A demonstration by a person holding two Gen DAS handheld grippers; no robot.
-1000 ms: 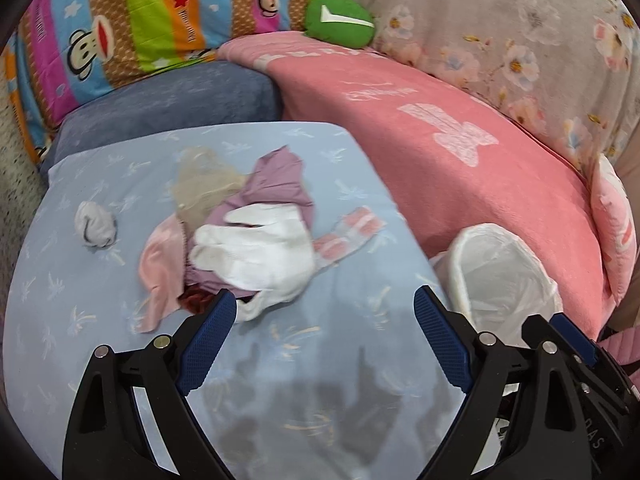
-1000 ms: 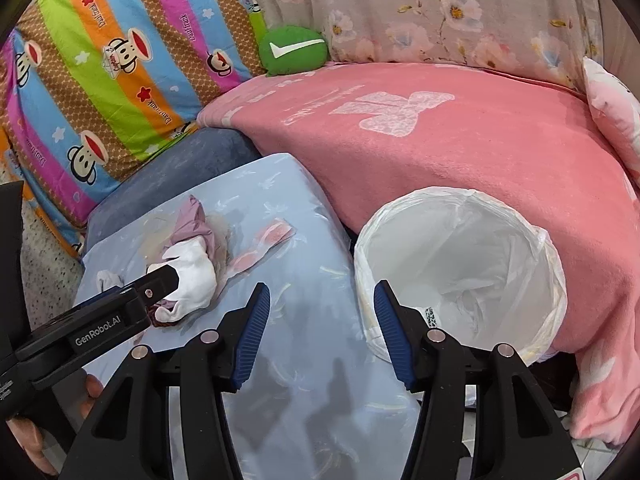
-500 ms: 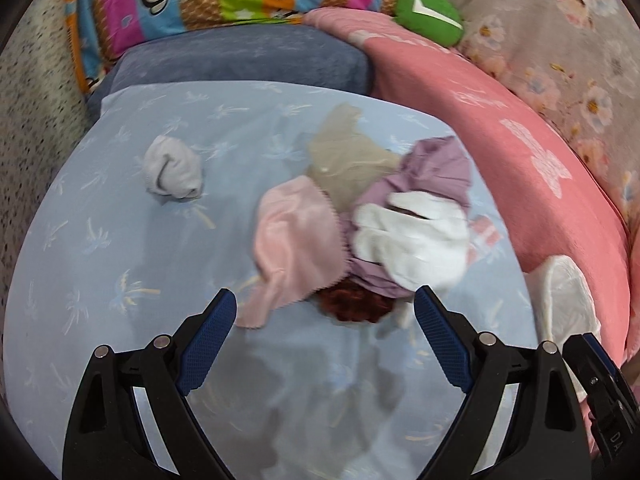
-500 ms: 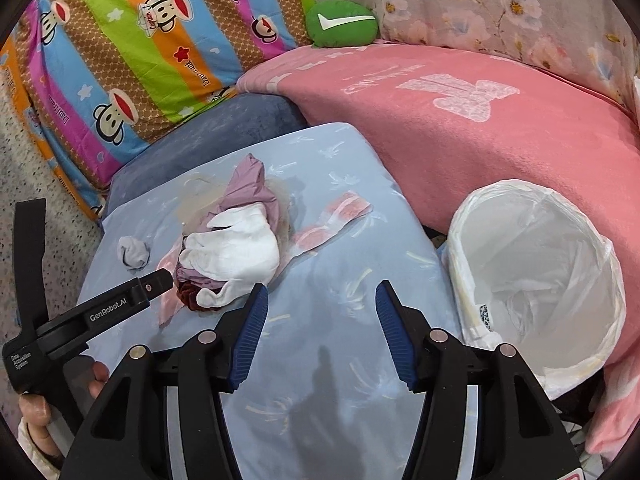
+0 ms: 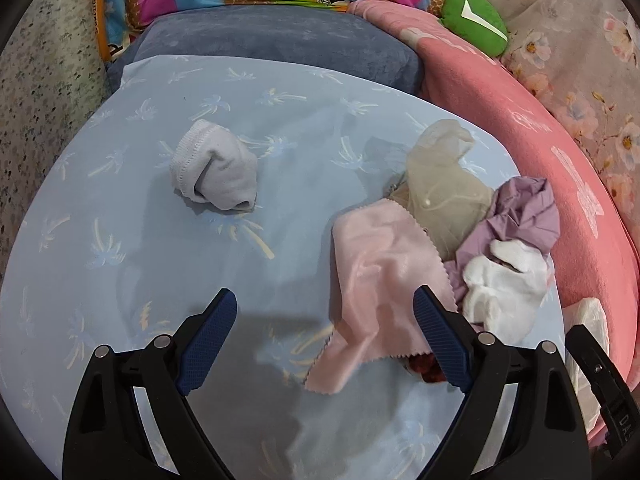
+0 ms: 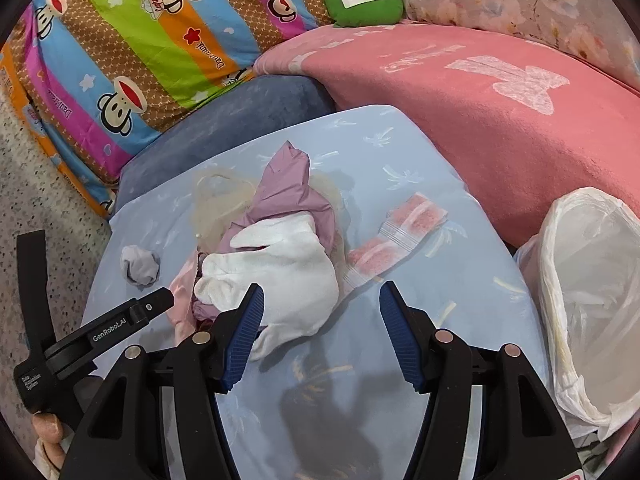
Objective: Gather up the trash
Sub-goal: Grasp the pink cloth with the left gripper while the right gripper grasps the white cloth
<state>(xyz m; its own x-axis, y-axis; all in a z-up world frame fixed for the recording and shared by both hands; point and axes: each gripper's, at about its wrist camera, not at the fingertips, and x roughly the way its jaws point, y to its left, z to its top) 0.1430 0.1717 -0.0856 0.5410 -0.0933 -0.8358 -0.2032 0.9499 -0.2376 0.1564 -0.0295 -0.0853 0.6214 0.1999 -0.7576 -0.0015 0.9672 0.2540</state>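
on the blue palm-print sheet (image 5: 280,140) beside a pink blanket (image 6: 480,120), both tools gape, empty.

A home bedroom: cartoon-monkey quilt (image 6: 132,60), pink blanket (image 6: 500,120), floral cover (image 5: 580,92), and a lined bin (image 6: 592,288) beside.

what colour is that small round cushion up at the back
Green with a white tick mark, clearest in the right wrist view: cushion.

A rolled sock (image 5: 216,174) lies left of the cloth heap (image 5: 448,248); the bin (image 6: 592,300) apparently stands right of the table (image 5: 120,240).
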